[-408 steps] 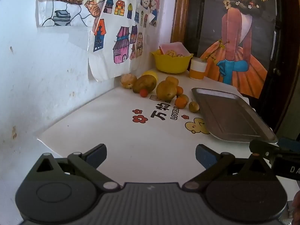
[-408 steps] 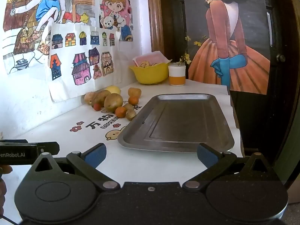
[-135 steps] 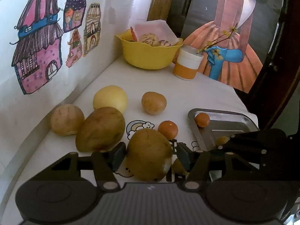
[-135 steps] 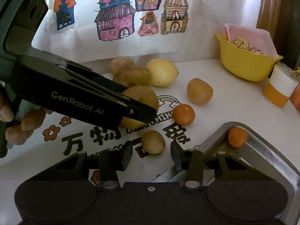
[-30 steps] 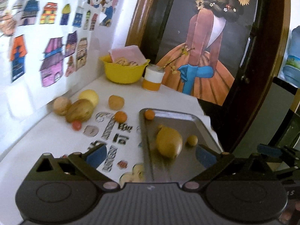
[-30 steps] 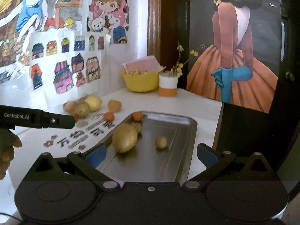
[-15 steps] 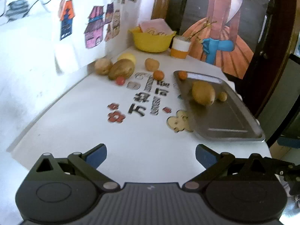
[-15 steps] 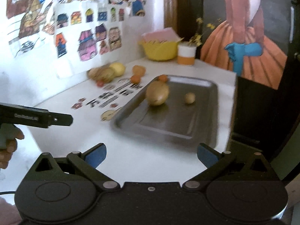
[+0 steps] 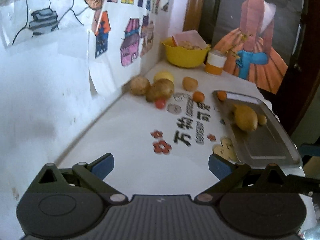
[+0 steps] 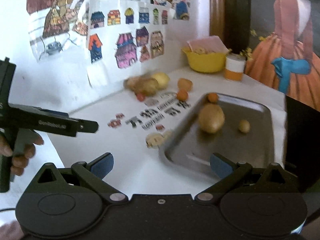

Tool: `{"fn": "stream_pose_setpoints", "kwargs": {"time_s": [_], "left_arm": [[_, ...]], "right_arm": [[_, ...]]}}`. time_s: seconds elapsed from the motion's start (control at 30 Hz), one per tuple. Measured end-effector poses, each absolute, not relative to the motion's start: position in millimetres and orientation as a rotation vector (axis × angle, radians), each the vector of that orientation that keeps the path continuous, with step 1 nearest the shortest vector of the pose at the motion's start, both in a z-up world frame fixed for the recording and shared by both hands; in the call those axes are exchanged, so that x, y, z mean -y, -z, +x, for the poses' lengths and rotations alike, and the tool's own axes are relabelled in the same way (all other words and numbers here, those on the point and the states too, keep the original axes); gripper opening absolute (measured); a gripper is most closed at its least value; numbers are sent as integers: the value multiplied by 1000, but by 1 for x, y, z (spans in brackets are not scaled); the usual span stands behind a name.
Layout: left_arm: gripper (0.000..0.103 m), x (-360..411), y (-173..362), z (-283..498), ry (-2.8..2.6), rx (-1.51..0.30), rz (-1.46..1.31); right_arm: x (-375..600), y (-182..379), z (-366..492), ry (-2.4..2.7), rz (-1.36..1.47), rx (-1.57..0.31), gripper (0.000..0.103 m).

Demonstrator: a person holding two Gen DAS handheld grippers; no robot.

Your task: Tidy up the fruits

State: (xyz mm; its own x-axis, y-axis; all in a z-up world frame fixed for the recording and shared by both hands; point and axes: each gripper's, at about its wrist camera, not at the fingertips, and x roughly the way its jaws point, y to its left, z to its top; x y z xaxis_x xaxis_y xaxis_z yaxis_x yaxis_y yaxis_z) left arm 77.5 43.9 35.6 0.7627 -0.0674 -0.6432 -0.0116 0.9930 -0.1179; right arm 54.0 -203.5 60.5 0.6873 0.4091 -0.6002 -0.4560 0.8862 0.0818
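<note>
Nearby, yellow bowl beside cup

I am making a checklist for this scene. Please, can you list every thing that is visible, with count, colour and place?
metal tray: one, grey, right side of the table
large fruit: one, yellow-brown, in the tray
small fruit: one, tan, in the tray
orange fruit: one, at the tray's far corner
loose fruits: six, brown, yellow, orange and red, on the table near the wall
table: one, white with printed characters
bowl: one, yellow, far end
cup: one, white and orange, beside the bowl
drawings: several, coloured, on the wall
left claw: open, empty
right claw: open, empty
hand: one, holding the left claw's handle
</note>
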Motion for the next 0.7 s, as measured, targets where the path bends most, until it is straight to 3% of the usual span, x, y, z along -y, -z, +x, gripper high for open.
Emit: {"fn": "stream_pose_setpoints", "kwargs": {"time_s": [0.37, 0.7], "left_arm": [[102, -50, -40, 145, -3, -629, -103], [102, -43, -21, 204, 17, -624, -91]], "right_arm": [[169, -97, 138, -581, -177, -507, 102], [157, -84, 249, -617, -118, -573, 102]]}}
